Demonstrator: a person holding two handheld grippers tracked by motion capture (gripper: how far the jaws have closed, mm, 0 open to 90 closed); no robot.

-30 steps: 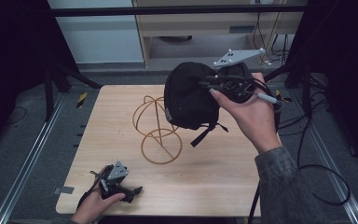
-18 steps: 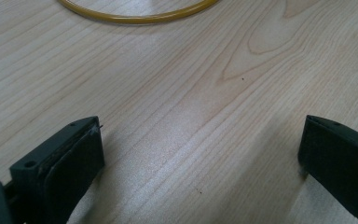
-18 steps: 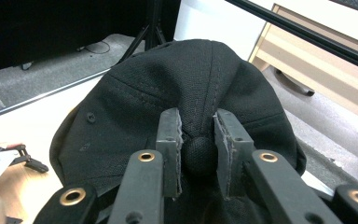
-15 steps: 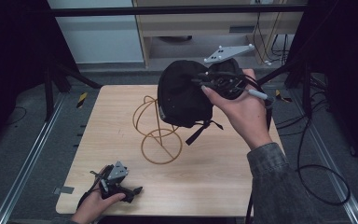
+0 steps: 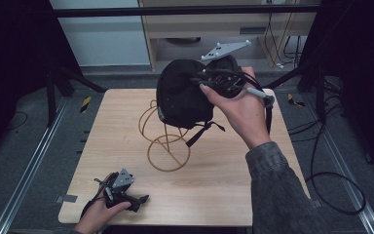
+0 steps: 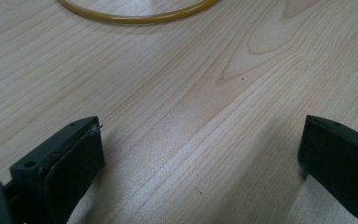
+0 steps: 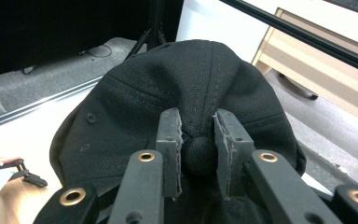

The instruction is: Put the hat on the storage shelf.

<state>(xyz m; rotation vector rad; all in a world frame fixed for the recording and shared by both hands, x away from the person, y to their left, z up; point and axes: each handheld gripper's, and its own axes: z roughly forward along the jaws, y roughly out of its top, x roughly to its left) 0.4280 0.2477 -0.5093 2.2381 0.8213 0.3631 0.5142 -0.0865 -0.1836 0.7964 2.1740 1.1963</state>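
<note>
A black cap (image 5: 181,96) hangs in the air over the golden wire stand (image 5: 168,152) at the table's middle, its strap dangling beside the wire loops. My right gripper (image 5: 203,84) is shut on the cap; in the right gripper view its fingertips (image 7: 168,135) pinch the button on the cap's crown (image 7: 135,93). My left gripper (image 5: 137,200) rests on the table near the front left corner. Its jaws stand open over bare wood (image 6: 200,154), and the stand's base ring (image 6: 140,17) lies ahead of them.
The wooden table (image 5: 224,195) has metal rails on the floor along both sides. A wooden cabinet (image 5: 209,27) stands behind it. Cables (image 5: 331,180) trail on the floor at the right, and dark stand legs (image 5: 58,78) rise at the back left.
My right hand has carried the cap leftward and a little up, closer over the wire stand. The left gripper has stayed put.
</note>
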